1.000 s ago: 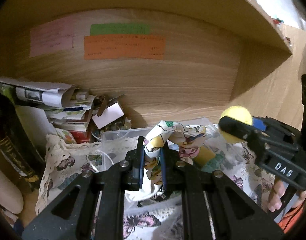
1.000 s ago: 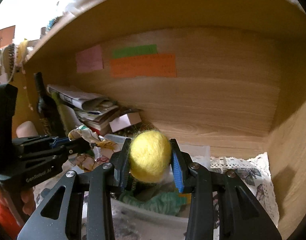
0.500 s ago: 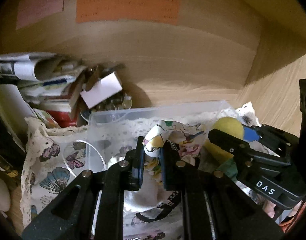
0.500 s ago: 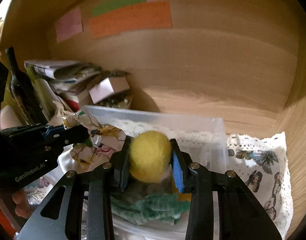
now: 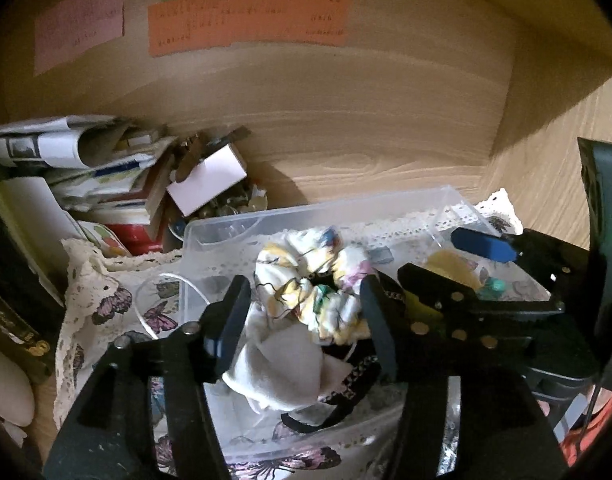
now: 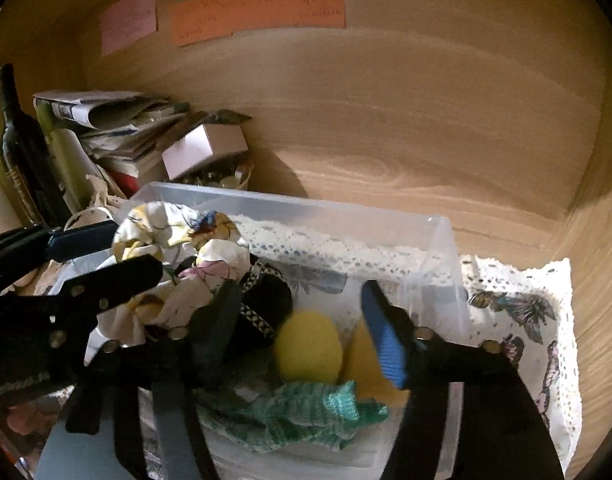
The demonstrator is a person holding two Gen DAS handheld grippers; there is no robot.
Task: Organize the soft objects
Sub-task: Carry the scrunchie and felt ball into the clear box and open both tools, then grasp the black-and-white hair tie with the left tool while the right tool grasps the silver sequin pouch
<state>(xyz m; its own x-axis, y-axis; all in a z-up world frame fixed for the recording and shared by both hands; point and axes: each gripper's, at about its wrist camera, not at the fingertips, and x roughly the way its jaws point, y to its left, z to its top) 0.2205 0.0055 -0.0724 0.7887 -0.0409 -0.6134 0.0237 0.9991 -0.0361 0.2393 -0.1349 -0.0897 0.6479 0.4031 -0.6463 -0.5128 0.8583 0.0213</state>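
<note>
A: Where do the soft items lie?
B: In the clear plastic bin [image 6: 442, 240]: the floral fabric scrunchie [image 5: 312, 284] between the opening jaws of the left hand-held gripper [image 5: 306, 320], untouched; the yellow felt ball [image 6: 308, 346] lies free between the right hand-held gripper's [image 6: 302, 332] opening jaws.
A: Surroundings?
B: A stack of papers [image 5: 86, 168] and a dark glass bottle [image 6: 20, 136] crowd the left.

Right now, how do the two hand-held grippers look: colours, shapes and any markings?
Both are black plastic tools with two long fingers joined by silver rivets. The left gripper has dark pads with a blue edge. The right gripper has ribbed blue pads. Faint pale lettering marks the left gripper's body in the right wrist view; it is too blurred to read. No cables or sleeves are clearly visible.
</note>
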